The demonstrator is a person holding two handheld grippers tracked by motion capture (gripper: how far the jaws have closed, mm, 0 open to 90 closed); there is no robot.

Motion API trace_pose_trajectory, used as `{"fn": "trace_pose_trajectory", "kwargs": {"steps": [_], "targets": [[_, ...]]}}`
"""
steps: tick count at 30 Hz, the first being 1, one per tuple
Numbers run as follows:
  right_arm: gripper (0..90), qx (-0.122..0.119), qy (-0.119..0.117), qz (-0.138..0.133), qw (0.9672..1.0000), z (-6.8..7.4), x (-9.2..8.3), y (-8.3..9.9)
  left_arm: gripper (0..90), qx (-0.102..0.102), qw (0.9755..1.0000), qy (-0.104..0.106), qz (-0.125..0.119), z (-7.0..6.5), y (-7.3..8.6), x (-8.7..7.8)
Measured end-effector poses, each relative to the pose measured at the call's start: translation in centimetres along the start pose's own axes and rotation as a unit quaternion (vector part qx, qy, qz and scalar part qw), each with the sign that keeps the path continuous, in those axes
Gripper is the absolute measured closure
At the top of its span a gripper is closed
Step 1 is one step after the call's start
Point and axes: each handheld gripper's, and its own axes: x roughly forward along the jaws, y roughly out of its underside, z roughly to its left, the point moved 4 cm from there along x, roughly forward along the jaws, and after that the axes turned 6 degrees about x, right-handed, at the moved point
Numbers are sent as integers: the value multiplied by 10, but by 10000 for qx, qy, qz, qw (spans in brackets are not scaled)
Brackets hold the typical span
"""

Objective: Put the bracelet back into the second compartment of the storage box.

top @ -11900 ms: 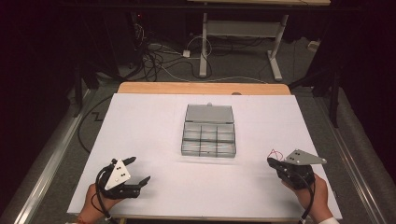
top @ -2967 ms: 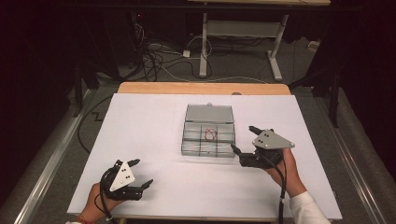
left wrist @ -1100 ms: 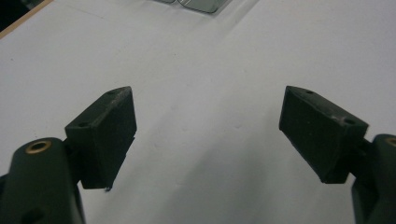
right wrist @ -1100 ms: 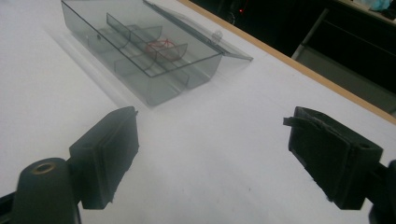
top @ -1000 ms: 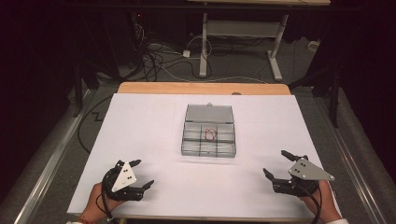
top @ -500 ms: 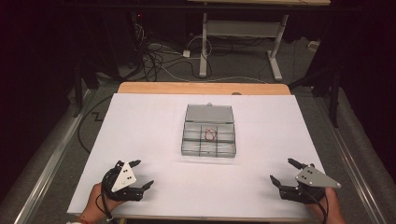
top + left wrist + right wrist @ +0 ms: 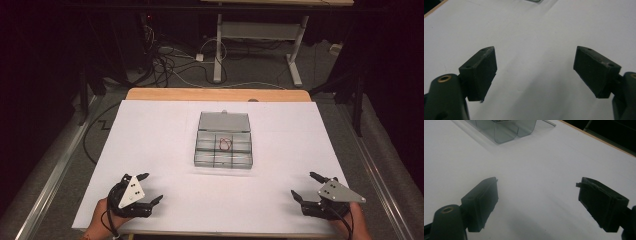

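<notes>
1. Where the two forearms enter at the near edge of the table (image 7: 165, 130), two grippers rest low over its white top, one in each hand, well apart from each other.
2. Left gripper (image 7: 149, 188): near-left corner, jaws spread wide, nothing between them. In the left gripper view (image 7: 536, 72) two black pads frame bare white surface. One grey three-cornered plate sits on top.
3. Right gripper (image 7: 305, 186): near-right corner, jaws likewise wide apart and holding nothing. In the right gripper view (image 7: 537, 202) the gap shows plain table. One grey plate on top here too.
4. Farther in, at the table's middle: one clear plastic organiser box (image 7: 223, 155), lid laid open toward the far side. It stands well apart from both grippers. Its near corner shows at the top of the right gripper view (image 7: 504, 130).
5. Inside the box: dividers make small compartments; the exact count is hard to read from above. One red loop of thin wire (image 7: 225, 144) lies in a middle compartment.
6. Far edge: one strip of bare wood (image 7: 215, 94) beyond the white covering.
7. Beyond the table: dark floor with a tangle of cables (image 7: 170, 60), and one white desk frame (image 7: 255, 45) on two legs.
</notes>
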Motion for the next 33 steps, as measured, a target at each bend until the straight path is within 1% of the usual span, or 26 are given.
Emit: {"fn": "trace_pose_trajectory", "kwargs": {"steps": [5, 7, 11, 14, 21, 26, 28, 33], "targets": [[169, -6, 8, -69, 10000, 3, -1, -4, 181, -20, 10000, -32, -14, 0, 1, -4], [169, 14, -16, -93, 10000, 4, -1, -6, 180, 23, 10000, -34, 6, -1, 1, -4], [169, -28, -50, -124, 9999, 5, -1, -7, 181, 1, 10000, -27, 7, -1, 1, -2], [169, 18, -39, -115, 9999, 5, -2, -6, 181, 18, 10000, -25, 12, -1, 1, -2], [169, -44, -18, -121, 9999, 4, -2, -6, 180, 17, 10000, -33, 24, -1, 1, -2], [169, -32, -12, -91, 10000, 5, -1, -6, 180, 11, 10000, -37, 23, 0, 2, -2], [169, -73, -16, -105, 9999, 5, -1, -6, 181, 6, 10000, -39, 22, -1, 1, -2], [169, -70, -28, -114, 9999, 6, -2, -6, 181, 15, 10000, -59, 21, -1, 1, -3]]}}
